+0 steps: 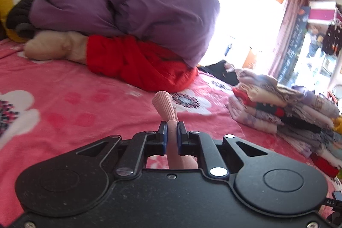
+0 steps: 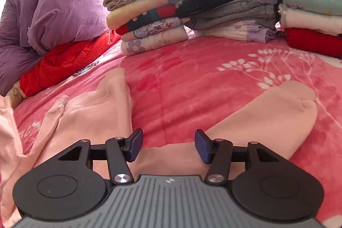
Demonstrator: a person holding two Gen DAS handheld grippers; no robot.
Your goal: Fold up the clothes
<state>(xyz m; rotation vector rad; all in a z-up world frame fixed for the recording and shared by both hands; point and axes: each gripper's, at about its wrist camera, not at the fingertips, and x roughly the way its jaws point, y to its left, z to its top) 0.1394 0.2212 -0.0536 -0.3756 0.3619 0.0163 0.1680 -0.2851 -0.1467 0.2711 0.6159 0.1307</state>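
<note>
Left gripper (image 1: 172, 131) clamped on a cuff of the pink garment (image 2: 102, 112); right gripper (image 2: 168, 143) released above it.

Left jaws pinch a ribbed pink cuff (image 1: 163, 104), which stands up past them toward 12 o'clock, clear of the bed (image 1: 64, 104). Right jaws stand apart with nothing between them, over the garment's body; one sleeve runs toward 11 o'clock, the other (image 2: 277, 112) toward 2 o'clock. Folded stacks (image 2: 192, 5) lie at 12 to 2 o'clock, a purple duvet (image 2: 53, 14) on a red item (image 2: 64, 61) at 10 o'clock. Risk, as judged: the grip is narrow, so the cuff may slip out under a pull; with the body unpinned, the whole garment could drag and crease instead of folding.
</note>
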